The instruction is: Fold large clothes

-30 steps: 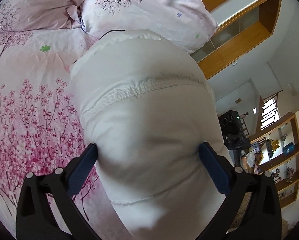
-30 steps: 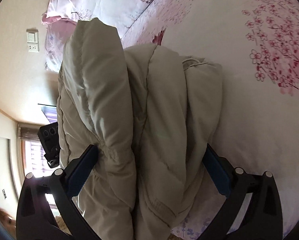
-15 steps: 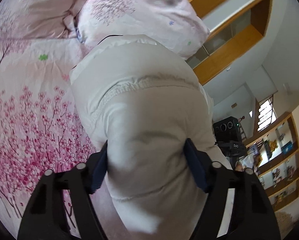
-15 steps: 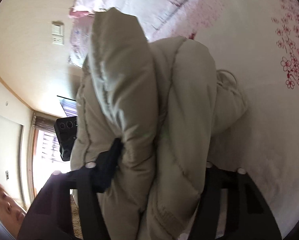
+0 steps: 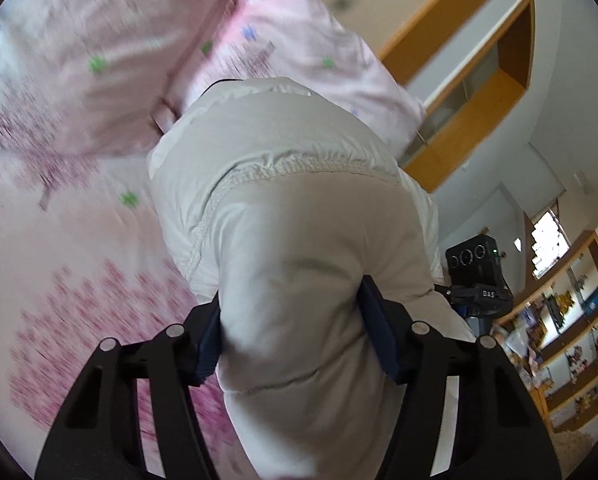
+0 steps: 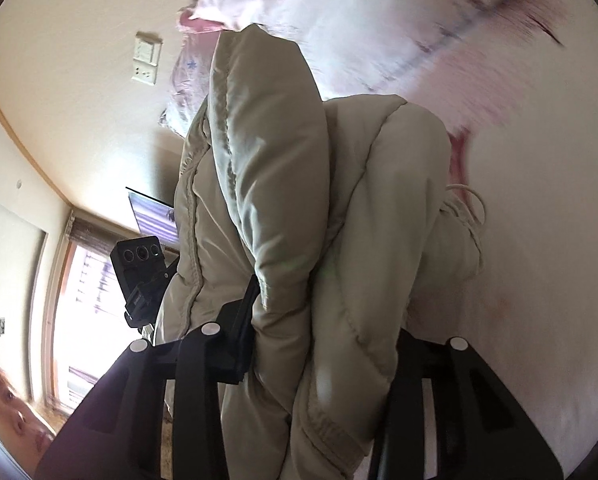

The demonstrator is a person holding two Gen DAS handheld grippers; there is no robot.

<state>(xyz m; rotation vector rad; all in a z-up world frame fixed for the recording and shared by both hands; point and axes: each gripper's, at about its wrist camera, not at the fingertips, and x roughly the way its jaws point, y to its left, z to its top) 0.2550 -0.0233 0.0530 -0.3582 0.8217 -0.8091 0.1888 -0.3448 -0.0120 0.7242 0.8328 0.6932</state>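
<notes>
A bulky off-white padded jacket [image 5: 283,208] fills the left wrist view, bunched over the bed. My left gripper [image 5: 293,332] is shut on a thick fold of it, with the blue pads pressed into both sides. In the right wrist view the same jacket [image 6: 299,184] looks beige and hangs in thick folds. My right gripper [image 6: 323,320] is shut on those folds; its right finger is hidden behind the fabric. A drawstring [image 6: 473,216] dangles at the jacket's right side.
The bed's pink cherry-blossom cover [image 5: 71,264] lies under the jacket, with pillows [image 5: 299,48] at the head. A black camera on a stand [image 5: 475,268] is beside the bed, also seen in the right wrist view [image 6: 139,264]. Wooden shelves [image 5: 571,344] line the wall.
Both grippers have closed from wide open onto the jacket's folds. The jacket has been lifted and carried toward the pillows; the bed now blurs with motion.
</notes>
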